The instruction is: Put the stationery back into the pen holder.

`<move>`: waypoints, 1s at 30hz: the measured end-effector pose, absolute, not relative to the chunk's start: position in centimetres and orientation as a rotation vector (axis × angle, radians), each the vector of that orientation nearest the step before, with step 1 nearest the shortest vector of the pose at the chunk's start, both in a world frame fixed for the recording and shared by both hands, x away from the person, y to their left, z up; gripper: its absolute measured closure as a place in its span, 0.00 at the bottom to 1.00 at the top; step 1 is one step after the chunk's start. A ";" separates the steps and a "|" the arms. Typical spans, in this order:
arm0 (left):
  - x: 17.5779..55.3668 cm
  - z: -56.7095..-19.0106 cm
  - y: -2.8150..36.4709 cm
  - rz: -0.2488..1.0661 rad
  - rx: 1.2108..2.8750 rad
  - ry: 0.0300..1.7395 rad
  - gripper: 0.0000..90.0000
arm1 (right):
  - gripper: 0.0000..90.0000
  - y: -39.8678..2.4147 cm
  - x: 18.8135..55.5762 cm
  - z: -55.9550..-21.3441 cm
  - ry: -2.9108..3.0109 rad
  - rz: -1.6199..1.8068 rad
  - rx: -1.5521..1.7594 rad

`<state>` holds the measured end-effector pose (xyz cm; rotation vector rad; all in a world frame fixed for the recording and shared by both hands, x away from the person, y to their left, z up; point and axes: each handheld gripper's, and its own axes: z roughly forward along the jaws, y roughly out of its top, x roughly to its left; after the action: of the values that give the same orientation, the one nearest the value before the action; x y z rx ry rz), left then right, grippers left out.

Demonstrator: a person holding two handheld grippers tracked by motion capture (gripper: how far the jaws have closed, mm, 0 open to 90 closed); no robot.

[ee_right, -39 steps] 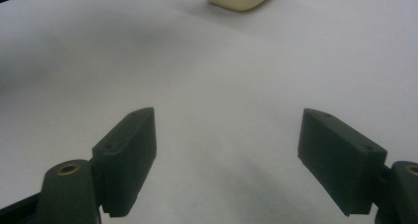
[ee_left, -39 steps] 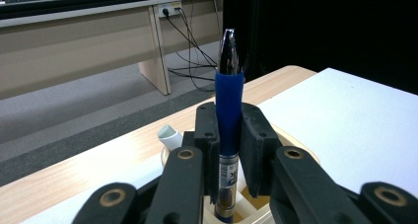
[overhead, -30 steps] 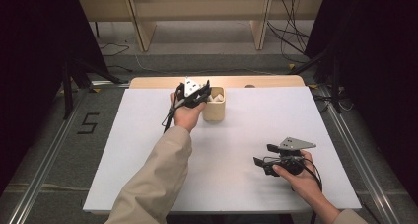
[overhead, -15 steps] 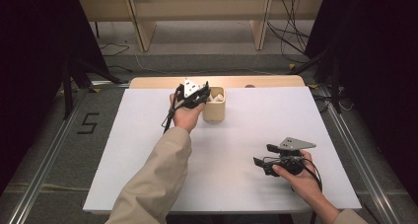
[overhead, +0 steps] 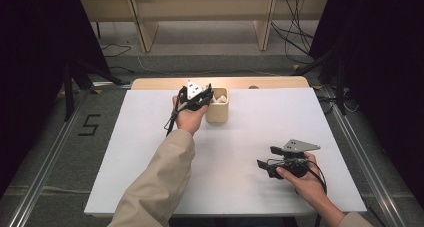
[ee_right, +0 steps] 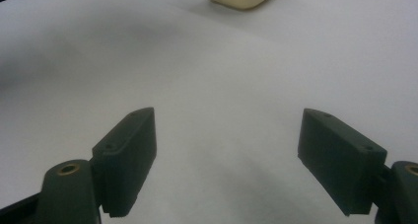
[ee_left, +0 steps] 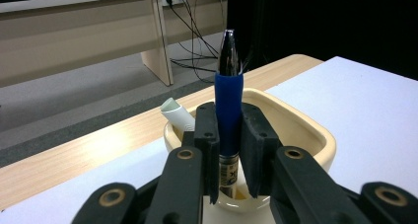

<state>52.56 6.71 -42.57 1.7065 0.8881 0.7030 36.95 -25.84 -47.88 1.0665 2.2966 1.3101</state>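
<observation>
left gripper point(ee_left: 229, 172): jaws clamped on blue-grip pen with silver tip point(ee_left: 228, 110), upright over cream ceramic holder point(ee_left: 315, 140) for a straight drop or lift | right gripper point(ee_right: 226, 160): jaws spread, empty, idle well short of holder

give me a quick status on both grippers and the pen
Left gripper shut on blue pen, upright over cream cup. Right gripper open, idle above white table. Nothing in the way.
</observation>
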 end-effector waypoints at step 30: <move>52.6 -43.2 6.6 0.711 1.719 0.903 0.88 | 0.26 -25.8 36.9 -47.9 2.313 1.302 1.055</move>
<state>52.63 6.56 -43.25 1.7192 0.9032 0.7106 36.92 -25.83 -47.92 1.0550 2.3133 1.3020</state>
